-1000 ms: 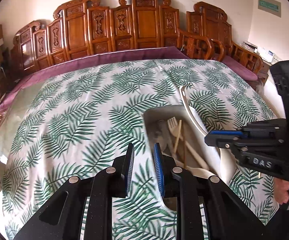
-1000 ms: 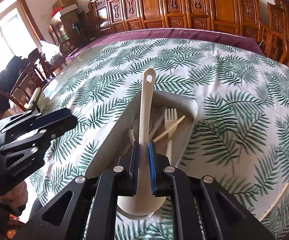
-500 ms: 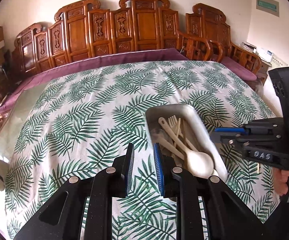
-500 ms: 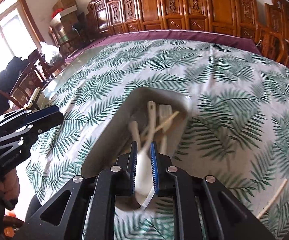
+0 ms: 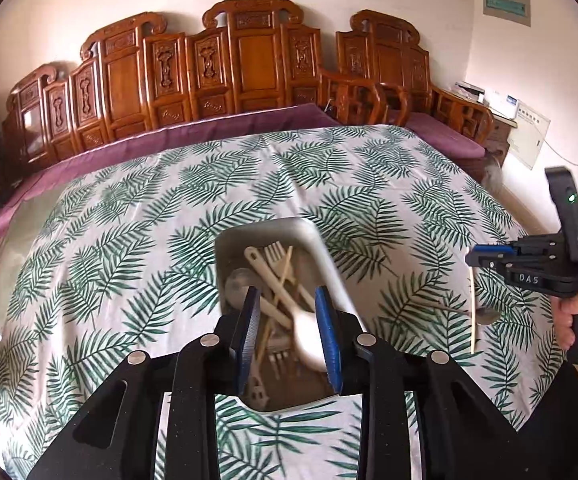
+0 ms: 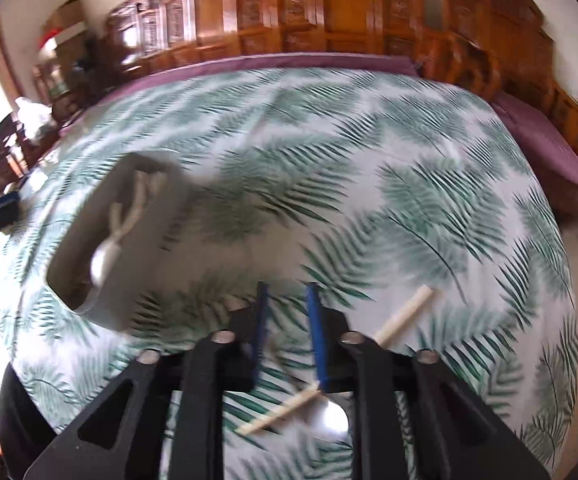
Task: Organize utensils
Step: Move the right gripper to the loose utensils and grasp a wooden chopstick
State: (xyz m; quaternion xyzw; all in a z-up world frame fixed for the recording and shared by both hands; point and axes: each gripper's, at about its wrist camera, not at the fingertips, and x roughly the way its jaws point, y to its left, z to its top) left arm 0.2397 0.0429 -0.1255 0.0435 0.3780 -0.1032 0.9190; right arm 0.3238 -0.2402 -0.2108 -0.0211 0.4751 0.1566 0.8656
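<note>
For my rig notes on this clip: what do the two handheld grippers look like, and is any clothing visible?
Both the left gripper and the right gripper are matte black, with angular cut-out linkages, silver pivot pins and ribbed blue finger pads. Seen from the left wrist, the right gripper has white "DAS" lettering and a lit green light on its upright black handle. No sleeve is clearly visible.

Both tongs, left (image 5: pixel 287 330) and right (image 6: pixel 287 330), are black with blue pads and silver screws; the right one carries white "DAS" letters and a green light.

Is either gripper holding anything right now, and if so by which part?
Nothing is held. The right gripper is opening over the tablecloth with a loose chopstick beside it; the left gripper is opening empty above the tray.
</note>
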